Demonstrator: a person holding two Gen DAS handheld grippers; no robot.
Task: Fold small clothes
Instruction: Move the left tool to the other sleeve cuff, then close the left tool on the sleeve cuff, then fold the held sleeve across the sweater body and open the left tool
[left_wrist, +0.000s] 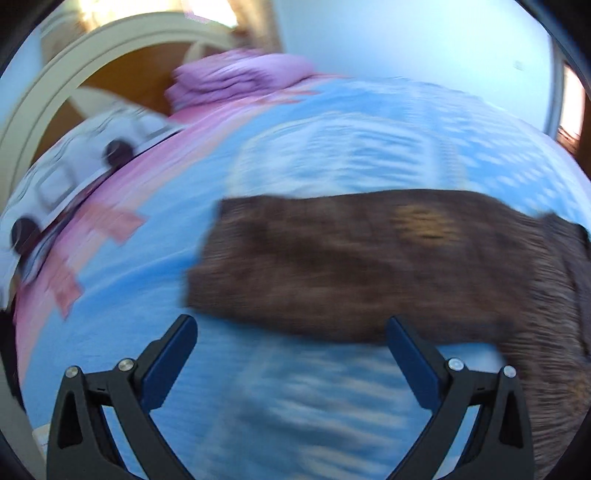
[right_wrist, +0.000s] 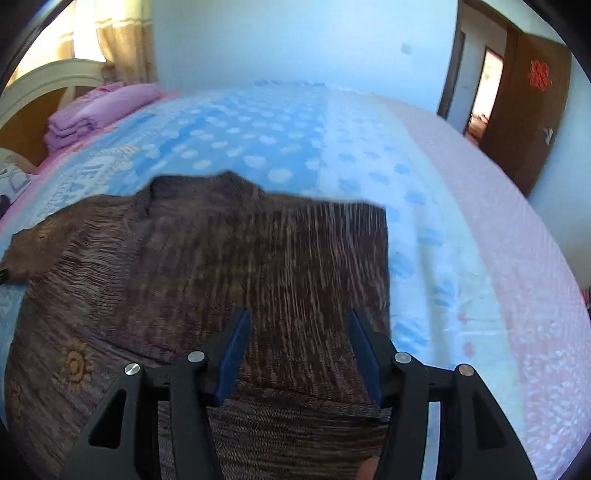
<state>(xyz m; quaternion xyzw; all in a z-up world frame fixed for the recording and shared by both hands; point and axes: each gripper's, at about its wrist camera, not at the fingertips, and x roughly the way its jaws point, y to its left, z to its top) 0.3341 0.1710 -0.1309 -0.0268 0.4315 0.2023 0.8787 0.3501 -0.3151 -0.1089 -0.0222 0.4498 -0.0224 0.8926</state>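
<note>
1. A brown ribbed knit sweater with small orange sun motifs (right_wrist: 192, 280) lies spread on a bed covered by a blue-and-white dotted quilt (right_wrist: 258, 140). Its right sleeve looks already folded in across the body, giving a straight edge on that side; the left sleeve (left_wrist: 332, 258) lies stretched out flat to the side.

2. The left claw (left_wrist: 291, 354) hangs above the quilt just short of the near edge of that sleeve, its blue-padded fingers spread wide with nothing between them. This view is smeared by motion blur, so fine detail of the fabric is lost.

3. The right claw (right_wrist: 297, 350) is over the sweater's body near its right edge, fingers partly apart and holding nothing; whether the tips touch the knit cannot be told.

4. Handling, as a judgement: the knit should be light, soft and limp, with some stretch along the ribs. It will sag and drag rather than hold a shape, and a one-point pull would skew it on the quilt.

5. Best hold is probably the sleeve's cuff end or its outer hem, pinching a single layer at the edge, then lifting and laying it over the body.

6. A folded pile of lilac bedding (right_wrist: 92, 110) sits by the headboard, well apart.
</note>
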